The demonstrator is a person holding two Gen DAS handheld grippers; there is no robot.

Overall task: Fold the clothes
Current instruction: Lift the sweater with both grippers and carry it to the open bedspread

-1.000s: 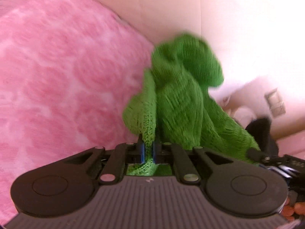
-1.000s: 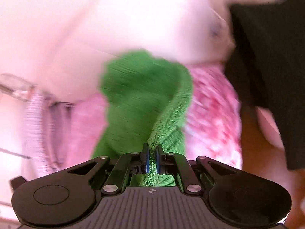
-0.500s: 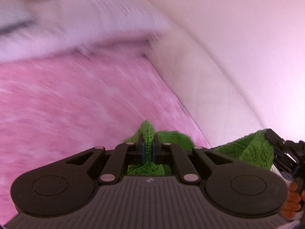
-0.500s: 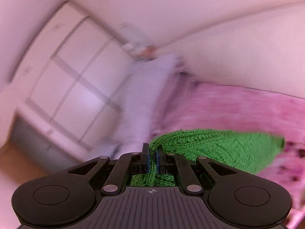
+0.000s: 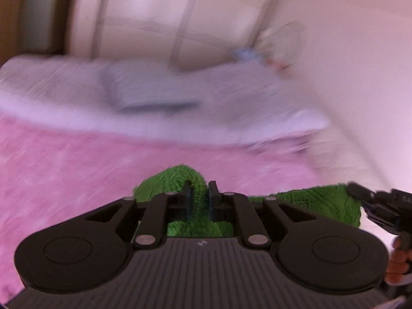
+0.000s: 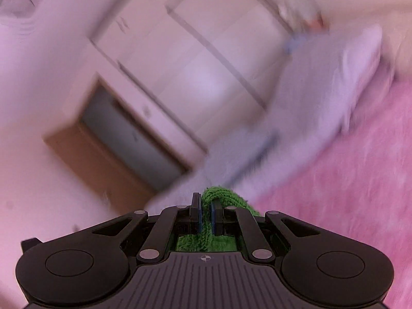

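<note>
Your two claws each pinch one green knit: the left claw (image 5: 198, 198) at lower centre grips a bunched fold, and the right claw (image 6: 205, 213) clamps a knit (image 6: 221, 200) cord-like edge. The knit (image 5: 316, 204) stretches right toward the other claw at the frame's right edge. Beyond lie one pink bedspread (image 5: 77, 164), one blurred pale pillow (image 5: 159, 95) and a wardrobe (image 6: 180, 59), all hard to make out.

Left wrist: looks forward over the pink bedcover (image 5: 77, 170) toward the pillow (image 5: 154, 97) — low, near.
Right wrist: tilted view, faces the wardrobe (image 6: 180, 72).
Shared: pillow, wardrobe, green knit (image 5: 180, 180).
</note>
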